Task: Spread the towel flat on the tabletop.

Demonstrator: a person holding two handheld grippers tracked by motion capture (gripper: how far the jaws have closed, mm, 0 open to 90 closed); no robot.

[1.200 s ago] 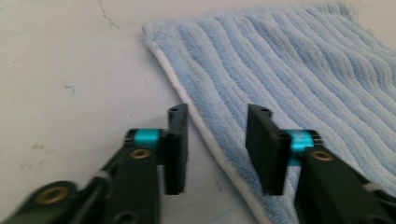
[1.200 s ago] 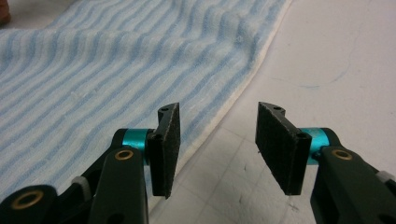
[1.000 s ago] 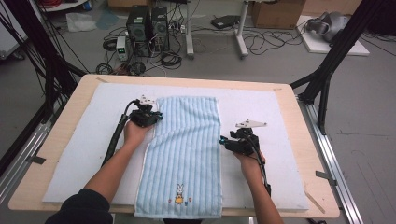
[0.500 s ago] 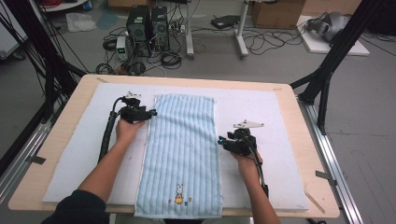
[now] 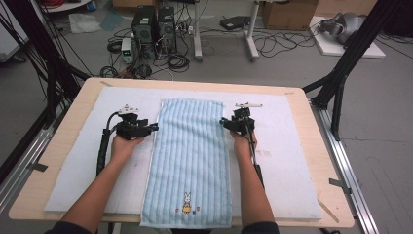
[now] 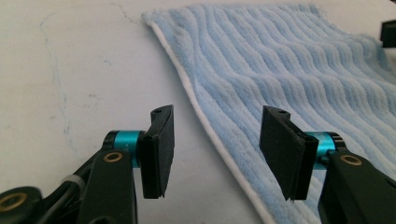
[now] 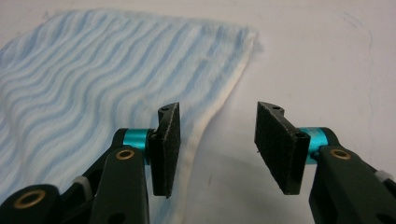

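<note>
A light blue striped towel [image 5: 190, 161] lies flat and lengthwise on the white mat [image 5: 292, 161], with a small rabbit picture [image 5: 186, 204] at its near end. My left gripper [image 5: 152, 127] is at the towel's left edge, pointing right. Its jaws have opened within the last second. In the left gripper view the gripper [image 6: 217, 149] stands open over the towel's [image 6: 289, 60] white hem, not pressing it. My right gripper [image 5: 224, 122] is at the towel's right edge, pointing left. Its jaws have just been opening. In the right gripper view the gripper [image 7: 217, 147] straddles the towel's [image 7: 93, 70] edge without touching it.
The mat covers most of the wooden table [image 5: 314, 146]. Beyond the far edge, computer cases [image 5: 153, 24] and cables sit on the floor. Black frame struts [image 5: 341, 73] stand at the right of the table.
The left gripper has slid left off the towel to its edge and its jaws have opened. The right hand has moved away up the table along the towel's right edge.
</note>
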